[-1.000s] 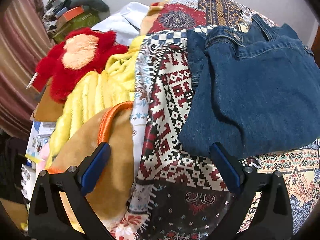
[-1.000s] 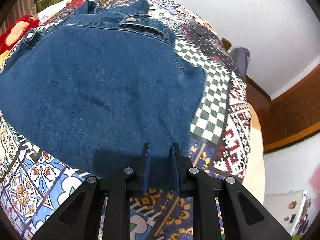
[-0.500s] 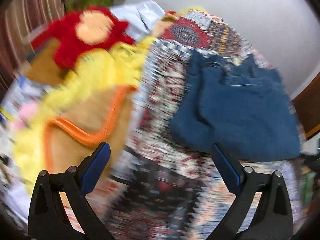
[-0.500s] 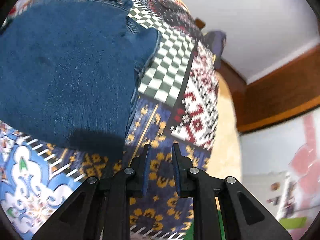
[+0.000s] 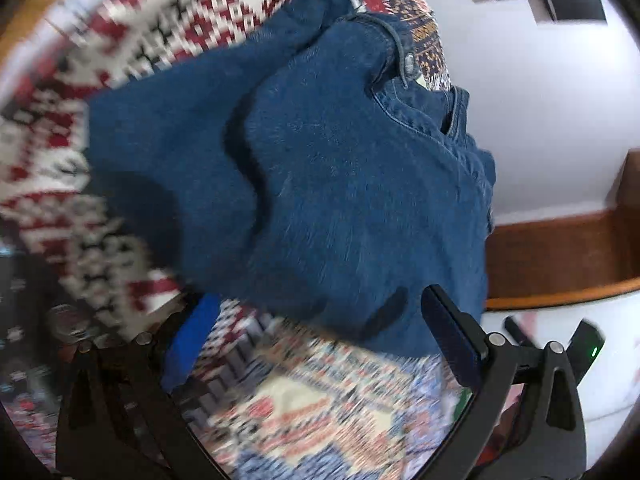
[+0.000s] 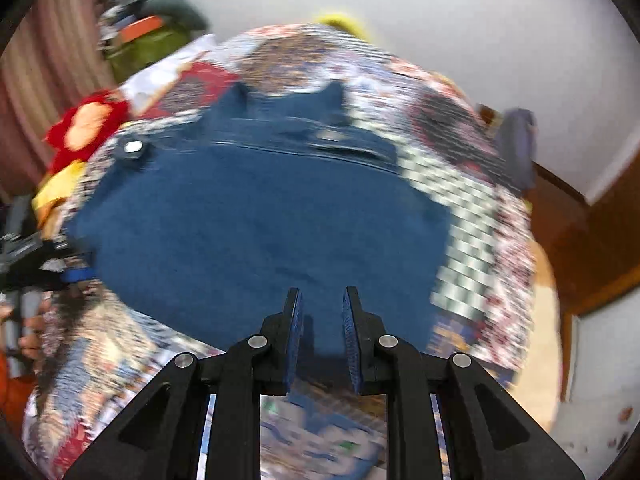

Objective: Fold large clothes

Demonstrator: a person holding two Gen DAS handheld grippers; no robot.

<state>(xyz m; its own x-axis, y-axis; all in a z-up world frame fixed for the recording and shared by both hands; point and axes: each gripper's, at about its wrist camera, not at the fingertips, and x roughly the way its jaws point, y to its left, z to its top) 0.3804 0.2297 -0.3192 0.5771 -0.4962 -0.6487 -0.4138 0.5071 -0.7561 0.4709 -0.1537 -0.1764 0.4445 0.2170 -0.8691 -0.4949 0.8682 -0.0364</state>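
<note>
Denim garment [image 6: 256, 224]: folded, lying on the patterned bedspread [image 6: 476, 216], toward the bed's middle; its collar and a metal button [image 6: 133, 147] point to the far edge in the right wrist view

Denim in the left wrist view [image 5: 328, 184]: a dark crease runs down through it, the seamed edge with a button sits at the top, and the lower hem reaches down between the two fingers

Left gripper [image 5: 320, 344]: fingers spread wide, blue pads facing each other across the gap, with the hem of the denim and a strip of bedspread between them; whether the pads touch the cloth cannot be told, since this view is badly blurred

Right gripper [image 6: 320, 340]: fingers drawn close with a narrow gap left between the blue pads, held over the near edge of the denim; nothing visibly pinched, and contact with the fabric is unclear

Bedspread: patchwork of red-and-white geometric, checkered and floral blocks, covering the bed to all its visible edges

Far left corner of the bed: a red plush toy [image 6: 90, 128] with yellow fabric [image 6: 56, 188] beside it, clear of the denim

Beyond the bed: white wall [image 6: 460, 28] and a brown wooden skirting [image 5: 560, 256]

Left edge, right wrist view: the other tool shows as a dark blurred shape just beside the denim's left side
</note>
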